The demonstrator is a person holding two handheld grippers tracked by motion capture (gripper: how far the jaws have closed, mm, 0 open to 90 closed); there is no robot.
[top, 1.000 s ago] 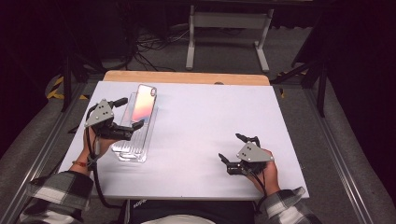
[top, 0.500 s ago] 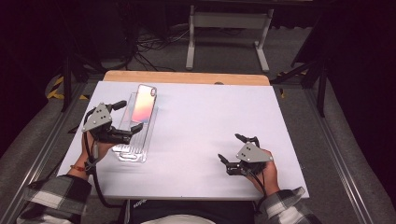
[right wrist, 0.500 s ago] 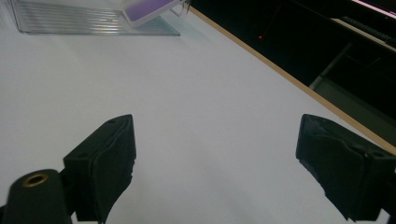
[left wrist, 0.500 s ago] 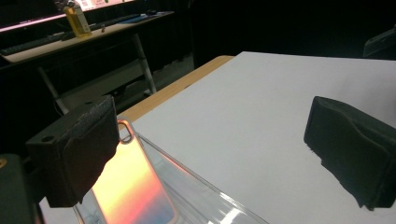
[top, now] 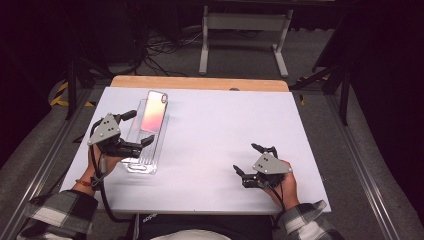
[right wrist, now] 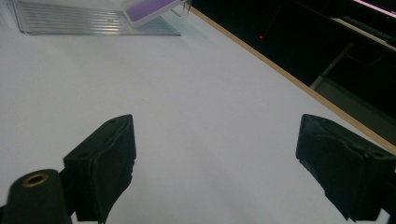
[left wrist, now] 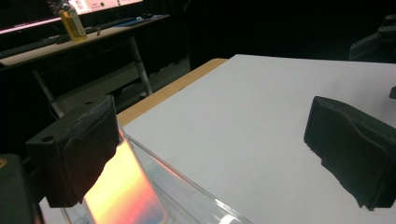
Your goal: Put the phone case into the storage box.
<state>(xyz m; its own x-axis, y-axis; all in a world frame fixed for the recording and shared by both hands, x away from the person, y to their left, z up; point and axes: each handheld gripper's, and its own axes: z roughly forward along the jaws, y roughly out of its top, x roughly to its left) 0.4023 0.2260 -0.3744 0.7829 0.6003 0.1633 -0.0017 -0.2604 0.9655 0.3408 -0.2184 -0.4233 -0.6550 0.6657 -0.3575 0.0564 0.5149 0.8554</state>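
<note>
A phone (top: 154, 111) with a pink-to-orange back leans tilted in a clear ribbed tray (top: 142, 161) at the left of the white table. My left gripper (top: 138, 128) is open at the phone's near end, one finger left of the tray and one over it. In the left gripper view the phone (left wrist: 126, 193) glows beside the left pad (left wrist: 77, 154), and the tray wall (left wrist: 201, 193) runs between the wide-apart jaws. My right gripper (top: 247, 159) rests open on the table at the front right, holding nothing. Its own view shows the tray (right wrist: 88, 21) and phone (right wrist: 149, 7) far off.
The white tabletop (top: 225, 125) ends in a wooden strip (top: 200, 83) at the far edge. A metal stand (top: 245, 30) and cables lie on the floor beyond. A yellow bottle (left wrist: 72, 21) stands on a side desk.
My left gripper has drifted slightly back toward the person, staying open by the phone. The right gripper has not moved.
</note>
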